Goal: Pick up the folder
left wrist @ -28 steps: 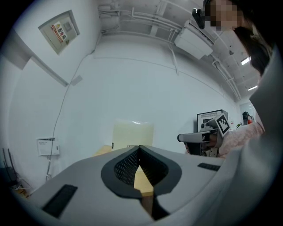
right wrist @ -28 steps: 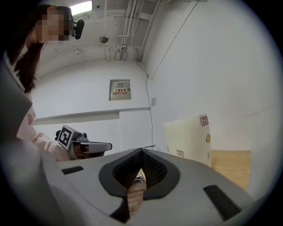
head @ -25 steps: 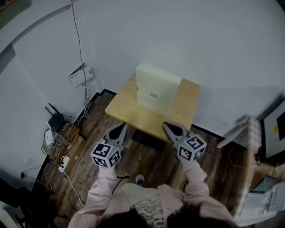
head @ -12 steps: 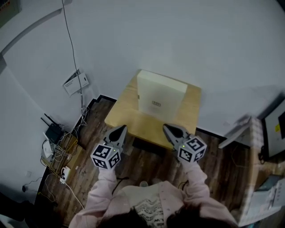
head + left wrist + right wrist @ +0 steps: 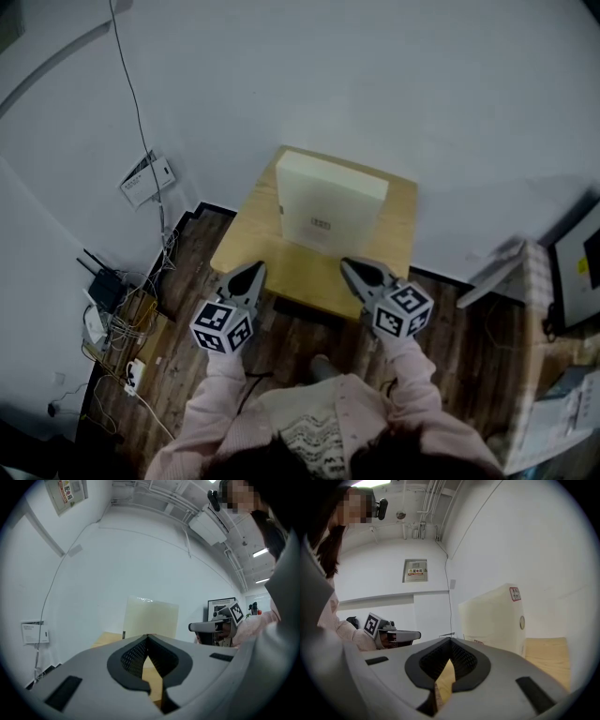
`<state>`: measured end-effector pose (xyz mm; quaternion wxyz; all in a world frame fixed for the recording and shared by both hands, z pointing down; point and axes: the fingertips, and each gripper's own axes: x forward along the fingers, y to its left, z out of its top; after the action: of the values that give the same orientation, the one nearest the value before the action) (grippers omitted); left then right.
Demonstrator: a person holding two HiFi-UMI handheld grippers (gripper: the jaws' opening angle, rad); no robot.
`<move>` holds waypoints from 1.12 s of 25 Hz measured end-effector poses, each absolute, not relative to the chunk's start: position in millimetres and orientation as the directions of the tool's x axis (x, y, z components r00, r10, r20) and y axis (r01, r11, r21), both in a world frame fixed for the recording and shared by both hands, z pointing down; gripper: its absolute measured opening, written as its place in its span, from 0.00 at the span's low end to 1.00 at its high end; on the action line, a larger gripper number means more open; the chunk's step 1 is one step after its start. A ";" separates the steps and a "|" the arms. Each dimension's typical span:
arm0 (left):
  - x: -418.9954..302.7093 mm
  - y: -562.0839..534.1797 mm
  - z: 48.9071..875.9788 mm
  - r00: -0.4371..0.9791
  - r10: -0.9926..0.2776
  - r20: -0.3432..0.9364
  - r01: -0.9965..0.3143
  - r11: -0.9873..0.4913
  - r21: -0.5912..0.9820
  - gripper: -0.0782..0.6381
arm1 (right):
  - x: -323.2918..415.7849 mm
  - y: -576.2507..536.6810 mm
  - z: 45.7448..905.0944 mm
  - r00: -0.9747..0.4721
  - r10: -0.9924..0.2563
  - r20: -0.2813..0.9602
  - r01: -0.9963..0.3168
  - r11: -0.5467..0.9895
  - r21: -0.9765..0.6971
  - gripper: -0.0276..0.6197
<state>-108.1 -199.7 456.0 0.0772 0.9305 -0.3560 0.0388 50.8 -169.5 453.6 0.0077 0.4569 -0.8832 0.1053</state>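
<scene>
A cream-white box folder (image 5: 328,201) stands upright on a small wooden table (image 5: 386,246) against the wall. It also shows in the left gripper view as the folder (image 5: 151,617) and in the right gripper view as the folder (image 5: 494,618). My left gripper (image 5: 251,273) is shut and empty, short of the table's near left corner. My right gripper (image 5: 357,270) is shut and empty, just over the table's near edge. Both point toward the folder without touching it. The left gripper (image 5: 147,636) and right gripper (image 5: 450,640) show their tips closed.
A router and tangled cables (image 5: 112,314) lie on the wood floor at the left. A wall box (image 5: 145,178) hangs with a cable. A desk with a monitor (image 5: 572,281) and papers stands at the right. The white wall lies right behind the table.
Both grippers have moved forward toward the table and the folder, which now sits closer in view. The jaws stayed shut.
</scene>
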 end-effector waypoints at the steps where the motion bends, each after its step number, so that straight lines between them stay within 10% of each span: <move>1: -105.3 -204.7 456.3 0.745 -0.654 0.130 -0.667 -0.736 0.116 0.10 | 54.4 -173.4 453.8 -0.579 -0.808 0.109 -0.811 0.556 -0.181 0.04; 28: -52.5 -290.2 473.2 0.754 -0.627 0.195 -0.651 -0.753 0.098 0.10 | 131.2 -222.0 472.0 -0.499 -0.849 0.176 -0.862 0.465 -0.200 0.04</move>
<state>-52.5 -290.2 473.2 0.0803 0.9331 -0.3424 0.0750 131.2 -222.0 472.0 0.0258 0.5000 -0.8555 0.1319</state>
